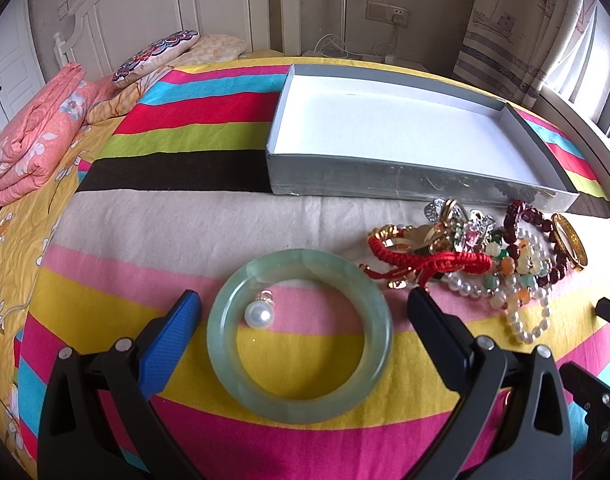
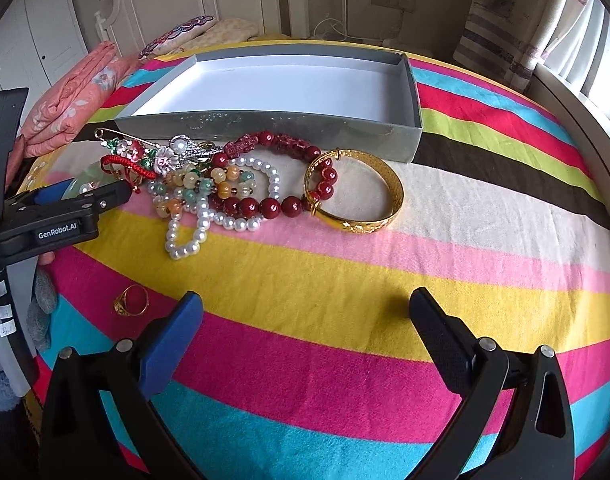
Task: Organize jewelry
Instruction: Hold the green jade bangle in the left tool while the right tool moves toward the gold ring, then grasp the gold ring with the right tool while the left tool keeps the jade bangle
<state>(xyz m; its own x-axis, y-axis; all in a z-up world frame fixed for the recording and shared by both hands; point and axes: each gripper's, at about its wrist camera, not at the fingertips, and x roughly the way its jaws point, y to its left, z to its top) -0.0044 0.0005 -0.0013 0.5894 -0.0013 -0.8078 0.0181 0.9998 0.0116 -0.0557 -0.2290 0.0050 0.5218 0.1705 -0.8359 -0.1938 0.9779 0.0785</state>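
- Jade bangle (image 1: 300, 336) flat on the striped blanket (image 1: 233, 224), framed by the left gripper (image 1: 303, 308), whose jaws stand wide apart, one on each side of the ring, neither visibly touching.
- Likely stiff, smooth, slippery and brittle; best pinched across one side of the band, at 3 or 9 o'clock, with a gentle squeeze.
- Pearl pendant (image 1: 258, 314) loose inside the bangle at 10 o'clock; small and round, apt to roll if nudged.
- Jewelry heap (image 1: 481, 256) at 2 o'clock from the bangle: red cord, pearl strands, beads, brooches; tangled, likely to drag neighbours along.
- Gold bangle (image 2: 355, 194) at the heap's 3 o'clock edge, looped through dark red beads (image 2: 265, 204).
- Gold ring (image 2: 131, 300) alone at 8 o'clock from the heap.
- Right gripper (image 2: 305, 312) spread wide, holding nothing, over bare blanket.
- Tray (image 1: 425, 176) empty at 12 o'clock, just beyond the heap.
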